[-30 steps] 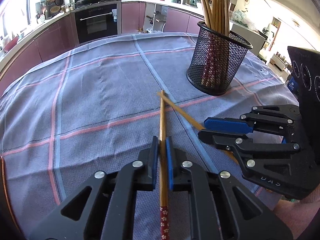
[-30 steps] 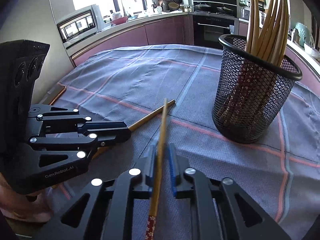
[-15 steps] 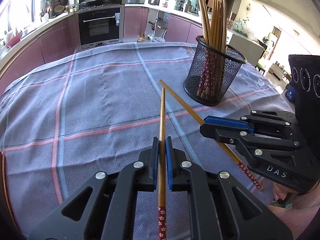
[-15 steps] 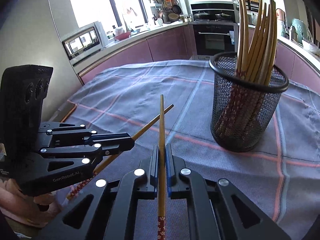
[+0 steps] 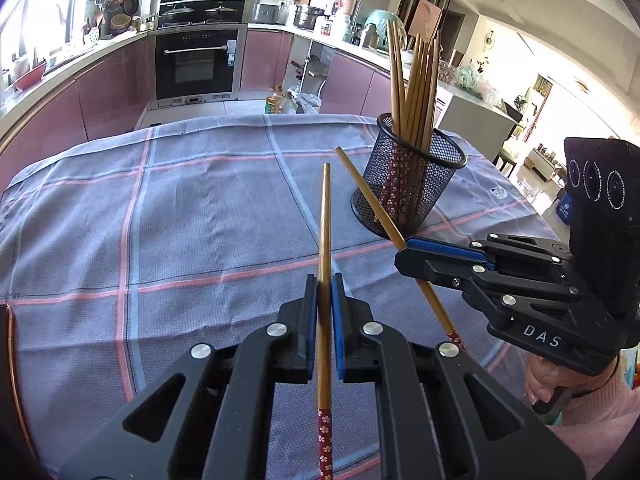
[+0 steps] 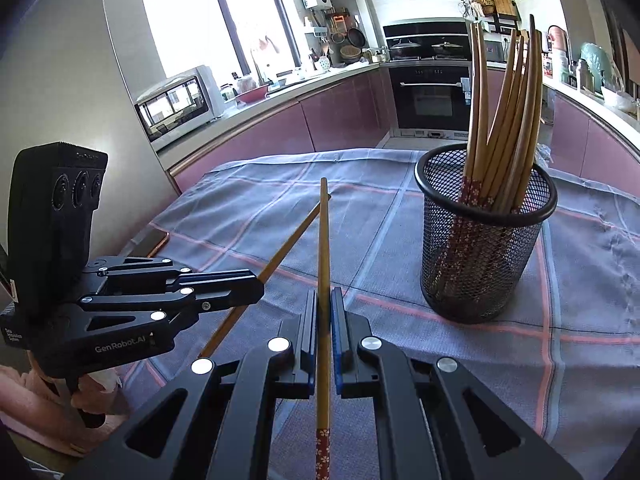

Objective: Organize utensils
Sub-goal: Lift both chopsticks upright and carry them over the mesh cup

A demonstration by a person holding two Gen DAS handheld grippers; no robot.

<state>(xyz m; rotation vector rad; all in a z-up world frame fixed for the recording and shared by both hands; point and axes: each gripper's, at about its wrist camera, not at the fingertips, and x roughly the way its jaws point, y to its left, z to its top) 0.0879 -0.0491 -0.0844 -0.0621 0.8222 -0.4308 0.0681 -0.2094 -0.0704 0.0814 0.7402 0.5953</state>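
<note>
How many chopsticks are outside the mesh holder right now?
2. One chopstick is clamped in the left gripper; the other chopstick is clamped in the right gripper. Both are lifted off the tablecloth, near the mesh holder.

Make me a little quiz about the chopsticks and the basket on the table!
1. True or false: each hand-held gripper is shut on one chopstick, the left hand-held gripper and the right hand-held gripper.
2. Which end of the left chopstick points away from the camera: A) the plain wooden tip, B) the red flowered end?
3. Fill in: the black mesh basket stands on the checked ____ and holds more chopsticks.

Key: 1 true. 2 A. 3 tablecloth.
</note>
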